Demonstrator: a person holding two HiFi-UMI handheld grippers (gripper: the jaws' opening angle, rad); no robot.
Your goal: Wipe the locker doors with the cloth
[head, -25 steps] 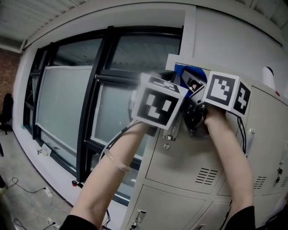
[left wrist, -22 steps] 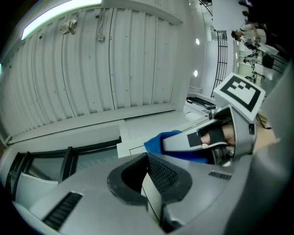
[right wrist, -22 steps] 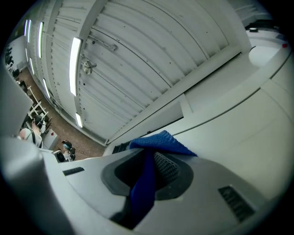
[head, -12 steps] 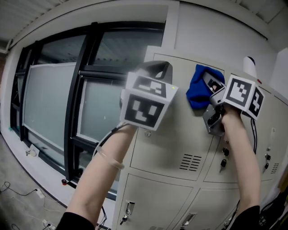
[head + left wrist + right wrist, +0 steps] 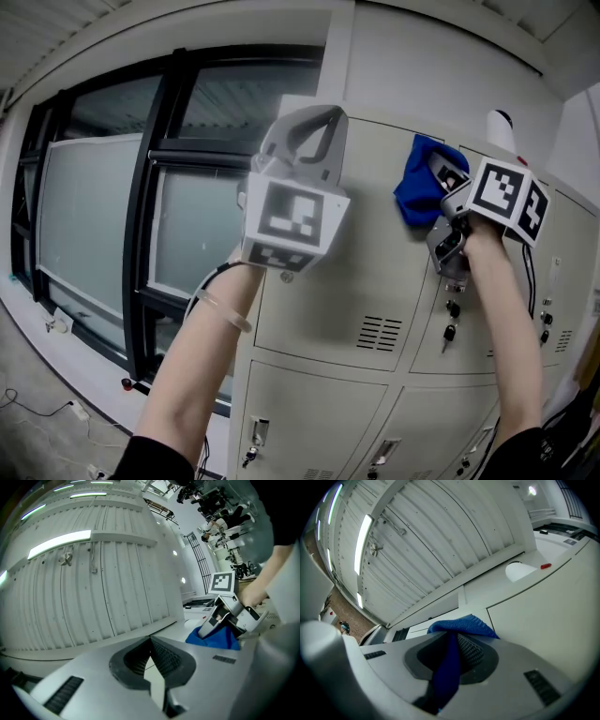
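As you look up in the head view, your right claw is clamped on the blue cloth, which lies against the upper right corner of the top door. Your left claw is raised by that door's upper left corner, jaws together and empty.

From the left gripper view, the left claw shows its tips meeting with nothing between them. Beyond it, farther right along the door, the right claw pinches the cloth.

From the right gripper view, the right claw grips the cloth. One fold runs down between the jaws and the rest is bunched past the tips, near the door's top edge.
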